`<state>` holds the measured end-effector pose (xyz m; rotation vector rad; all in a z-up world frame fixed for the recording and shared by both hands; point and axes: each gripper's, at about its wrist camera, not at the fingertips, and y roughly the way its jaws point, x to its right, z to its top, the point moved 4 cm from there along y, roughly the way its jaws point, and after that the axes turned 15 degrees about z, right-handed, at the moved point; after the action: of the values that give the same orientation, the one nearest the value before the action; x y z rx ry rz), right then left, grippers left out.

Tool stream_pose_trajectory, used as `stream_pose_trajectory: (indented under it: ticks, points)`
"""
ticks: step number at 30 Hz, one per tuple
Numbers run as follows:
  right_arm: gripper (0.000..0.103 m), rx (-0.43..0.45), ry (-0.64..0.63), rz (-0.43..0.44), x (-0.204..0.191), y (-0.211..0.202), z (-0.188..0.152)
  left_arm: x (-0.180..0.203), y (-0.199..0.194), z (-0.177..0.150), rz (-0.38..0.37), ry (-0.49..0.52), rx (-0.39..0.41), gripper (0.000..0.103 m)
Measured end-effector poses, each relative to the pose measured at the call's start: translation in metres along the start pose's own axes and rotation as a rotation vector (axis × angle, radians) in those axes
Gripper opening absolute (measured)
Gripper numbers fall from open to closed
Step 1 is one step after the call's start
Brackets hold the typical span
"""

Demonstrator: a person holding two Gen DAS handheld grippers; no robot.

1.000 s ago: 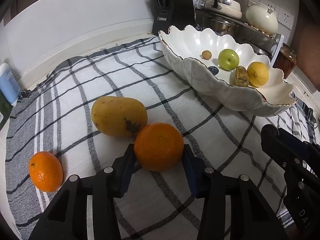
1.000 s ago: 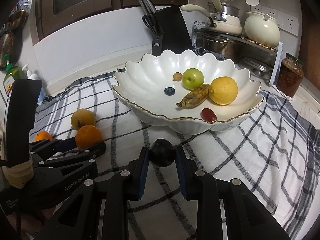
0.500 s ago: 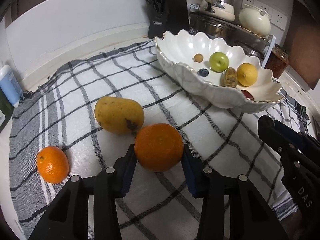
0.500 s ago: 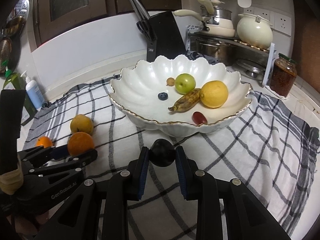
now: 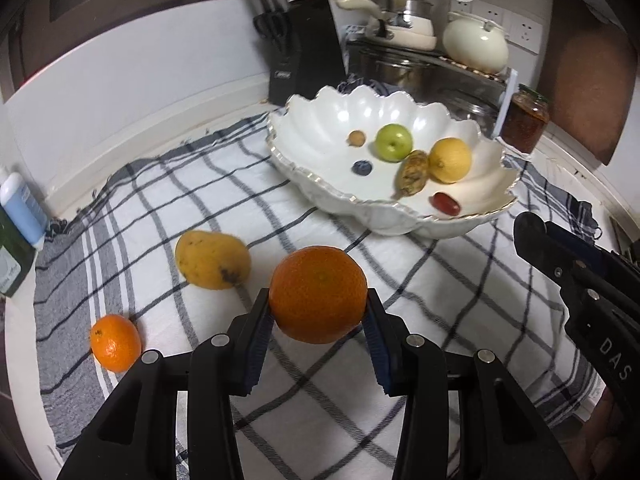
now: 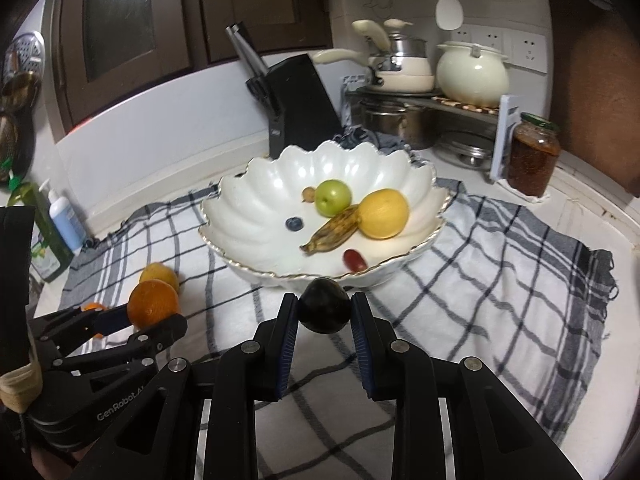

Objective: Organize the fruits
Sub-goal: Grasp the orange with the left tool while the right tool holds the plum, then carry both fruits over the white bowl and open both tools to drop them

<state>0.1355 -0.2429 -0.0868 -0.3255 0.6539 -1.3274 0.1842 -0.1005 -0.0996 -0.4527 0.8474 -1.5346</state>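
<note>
Gripping an orange (image 5: 318, 294), the left gripper (image 5: 318, 316) has its blue pads pressed on the fruit's two sides and carries it clear of the checked cloth (image 5: 160, 184), on the near left of the bowl (image 5: 320, 184). The orange is round, bright and dimpled, wider than the pads that hold it. The right gripper (image 6: 325, 312) is clamped on a dark fruit (image 6: 325, 310) — almost black, smooth, roughly egg-shaped — held just in front of the bowl's near rim and lifted off the cloth. Both grippers tilt downward and point toward the bowl, side by side, the left one showing at the right-wrist view's lower left with a bit of tan glove or sleeve behind it.

The bowl is white and scalloped with a thin gold edge. Inside it lie a green apple (image 6: 333, 198), a lemon (image 6: 383, 214), a browned banana (image 6: 334, 232) leaning against the lemon, a blueberry (image 6: 294, 223), a red grape (image 6: 355, 260) near the front rim and a small brown fruit (image 6: 308, 193) beside the apple. Left of the bowl, on the cloth, rest a mango (image 5: 212, 260) and — farther left — a small tangerine (image 5: 115, 343). Behind the bowl stands a black knife block (image 6: 298, 112); to its right, a jar (image 6: 533, 156).
</note>
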Motion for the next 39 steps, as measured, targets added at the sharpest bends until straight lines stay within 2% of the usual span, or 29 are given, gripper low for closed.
stream_pose_trajectory:
  ticks: [11,22,32,39]
  points:
    - [0.028,0.043,-0.020,-0.028,0.004,-0.022,0.017,0.007,-0.021,0.022,-0.024,0.001,0.049,0.043]
    - [0.028,0.076,-0.051,-0.061,0.013,-0.025,0.045,0.012,-0.027,0.052,-0.036,-0.006,0.098,0.043]
    - [0.028,0.071,-0.041,-0.071,0.035,-0.008,0.068,0.026,-0.012,0.083,-0.067,0.015,0.120,0.043]
    - [0.028,0.020,-0.035,-0.058,0.045,0.026,0.072,0.030,0.016,0.099,-0.084,0.043,0.104,0.044]
